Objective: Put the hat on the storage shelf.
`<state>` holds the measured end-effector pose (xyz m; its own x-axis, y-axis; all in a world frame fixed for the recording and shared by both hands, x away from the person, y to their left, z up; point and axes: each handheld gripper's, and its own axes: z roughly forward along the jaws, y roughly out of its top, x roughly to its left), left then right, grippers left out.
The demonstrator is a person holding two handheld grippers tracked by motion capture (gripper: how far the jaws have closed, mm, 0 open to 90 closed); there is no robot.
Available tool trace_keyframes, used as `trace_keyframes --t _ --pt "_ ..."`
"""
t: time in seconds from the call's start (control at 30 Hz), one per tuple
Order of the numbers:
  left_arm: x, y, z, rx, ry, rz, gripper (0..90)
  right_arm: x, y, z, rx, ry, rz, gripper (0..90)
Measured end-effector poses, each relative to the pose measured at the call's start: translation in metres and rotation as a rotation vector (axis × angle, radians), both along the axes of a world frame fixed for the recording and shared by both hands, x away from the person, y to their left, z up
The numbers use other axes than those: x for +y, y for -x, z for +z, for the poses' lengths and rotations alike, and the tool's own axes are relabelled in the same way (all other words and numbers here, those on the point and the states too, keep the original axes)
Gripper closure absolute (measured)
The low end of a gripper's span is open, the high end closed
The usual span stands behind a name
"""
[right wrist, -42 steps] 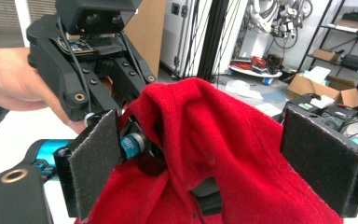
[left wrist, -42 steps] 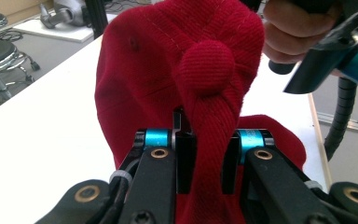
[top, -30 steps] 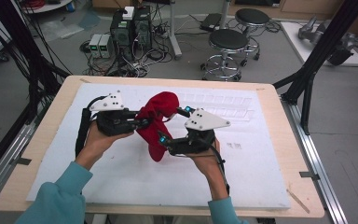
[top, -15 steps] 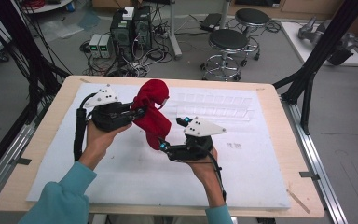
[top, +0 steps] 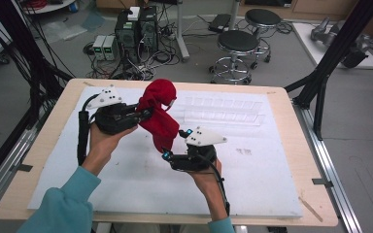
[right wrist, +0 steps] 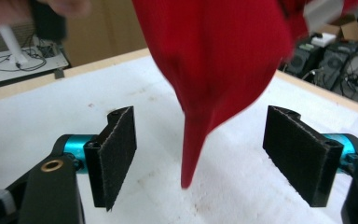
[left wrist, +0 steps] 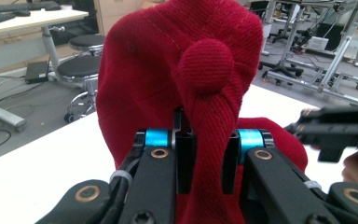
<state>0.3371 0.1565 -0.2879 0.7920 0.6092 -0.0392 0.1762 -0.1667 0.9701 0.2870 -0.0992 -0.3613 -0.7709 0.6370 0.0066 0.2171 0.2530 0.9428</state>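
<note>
**Red knit cloth held up off the worktop**

Up close, the left tongs (left wrist: 205, 161) are clamped on a bunched fold of a red knit cloth (left wrist: 177, 79), with a rounded knob of the fabric bulging just above the jaws. From the high view the same left tongs (top: 143, 114) hold the red knit cloth (top: 159, 114) up in the air over the white sheet (top: 126, 179) that covers the worktop (top: 291, 121). The fabric rises into a lump at the top and hangs down and to the right in a long tapering tail.

The right tongs (top: 167, 154) sit lower and nearer the person, just by the bottom tip of the cloth. In the right gripper view those right tongs (right wrist: 200, 161) stand wide apart, their dark padded jaws on either side of the hanging point of the cloth (right wrist: 214, 70), which comes down between them without touching either pad. The tip hangs clear above the white sheet (right wrist: 242, 196).

Both hands come in from the near edge, with teal sleeves (top: 65, 204). Beyond the worktop stand two round stools (top: 239, 43) and some boxes with a tangle of cables (top: 131, 34) on the floor.
</note>
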Motion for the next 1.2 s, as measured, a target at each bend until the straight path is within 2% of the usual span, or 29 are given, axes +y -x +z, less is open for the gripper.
trace_keyframes --t 0.1,0.3,0.53,0.73,0.83,1.1,1.2 --pt "-0.0023 0.0 0.0027 -0.001 0.002 -0.003 81.9 -0.0007 -0.0003 -0.0049 -0.001 -0.007 -0.007 33.1" --pt "-0.0061 -0.0007 0.0021 -0.001 0.013 -0.017 81.9 -0.0015 -0.0003 -0.0036 -0.015 -0.011 -0.015 53.8" --pt "-0.0076 -0.0002 0.0024 -0.006 0.024 -0.029 81.9 -0.0043 -0.0043 -0.0058 0.039 -0.023 -0.02 62.5" --pt "-0.0088 0.0006 0.0024 -0.011 0.025 -0.031 81.9 -0.0033 -0.0043 -0.0057 0.038 -0.023 -0.012 80.9" --pt "-0.0084 0.0001 0.0021 -0.01 0.027 -0.037 81.9 -0.002 -0.0033 -0.0052 0.042 -0.022 0.002 84.0" --pt "-0.0067 -0.0001 0.0019 -0.022 0.031 -0.048 81.0 -0.0034 -0.002 -0.0032 0.033 -0.03 0.029 85.5" --pt "-0.0067 0.0 0.002 -0.028 0.04 -0.041 77.4 -0.0046 -0.0017 -0.0022 0.029 -0.034 0.03 85.5"
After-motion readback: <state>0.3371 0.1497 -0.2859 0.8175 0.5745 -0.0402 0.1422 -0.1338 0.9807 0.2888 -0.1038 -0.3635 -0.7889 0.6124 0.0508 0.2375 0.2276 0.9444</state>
